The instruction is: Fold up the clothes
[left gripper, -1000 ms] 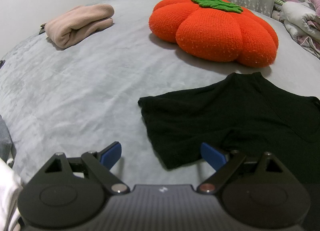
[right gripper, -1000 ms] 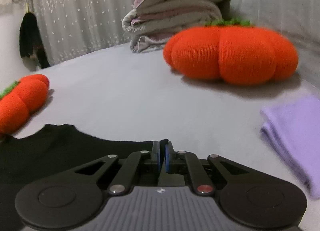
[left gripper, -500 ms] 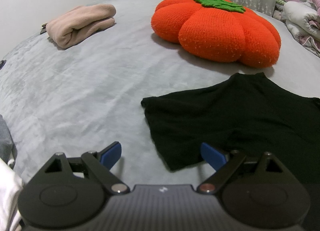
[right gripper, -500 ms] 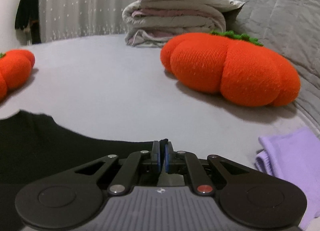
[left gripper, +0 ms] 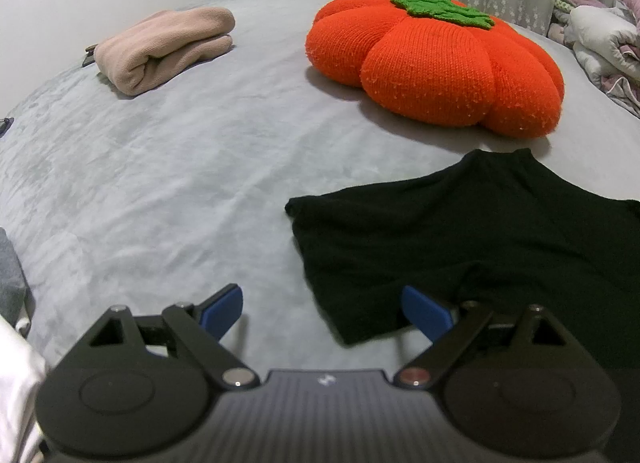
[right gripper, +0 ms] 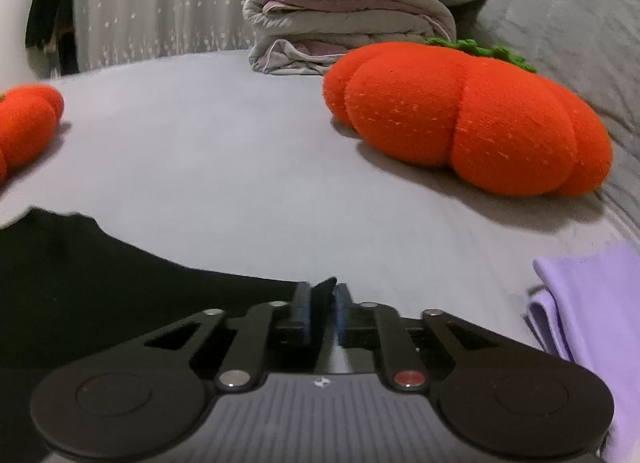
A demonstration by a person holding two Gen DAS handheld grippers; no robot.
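Since the earlier frame the right gripper [right gripper: 321, 305] had parted its jaws slightly, a black fold still between them. The left gripper [left gripper: 322, 309] hovered wide apart over the near sleeve of the black shirt [left gripper: 480, 239], spread on the grey bed [left gripper: 168, 183]. Beyond lay an orange pumpkin cushion [left gripper: 436, 63], far left a folded pink garment [left gripper: 164, 49], right a lilac cloth [right gripper: 592, 303].

Left wrist view: shirt [left gripper: 480, 239] lies flat on the bed [left gripper: 180, 183], lower right of frame; pumpkin cushion [left gripper: 440, 63] behind it, upper right; folded sweater [left gripper: 164, 49] upper left, well apart from both. Right wrist view: shirt edge at lower left, second pumpkin cushion [right gripper: 472, 119] right of centre, folded bedding [right gripper: 352, 19] behind it at top, folded cloth [right gripper: 592, 311] at lower right.
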